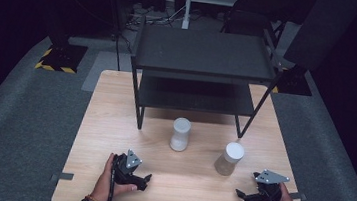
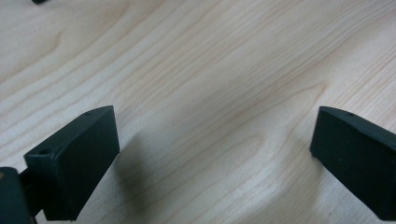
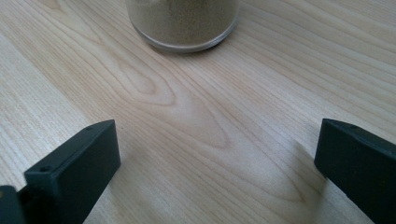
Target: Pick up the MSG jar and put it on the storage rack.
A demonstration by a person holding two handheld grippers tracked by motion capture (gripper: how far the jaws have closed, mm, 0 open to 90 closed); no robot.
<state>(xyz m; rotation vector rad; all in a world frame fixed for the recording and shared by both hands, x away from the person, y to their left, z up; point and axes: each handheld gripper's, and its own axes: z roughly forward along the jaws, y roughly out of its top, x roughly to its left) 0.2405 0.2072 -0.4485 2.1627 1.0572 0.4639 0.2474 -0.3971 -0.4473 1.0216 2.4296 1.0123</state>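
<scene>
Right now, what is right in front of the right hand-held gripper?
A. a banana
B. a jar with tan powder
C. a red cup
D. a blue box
B: the right gripper view shows the right hand-held gripper with its jaws open, pointing at the jar of tan powder that stands on the table, apart from the jaws.

Your wooden table [image 1: 113, 124] carries a black two-tier shelf [image 1: 203, 58] at its far side, a white-filled jar [image 1: 180, 134] mid-table, and a tan-filled jar [image 1: 229, 158] to its right, nearer you.
</scene>
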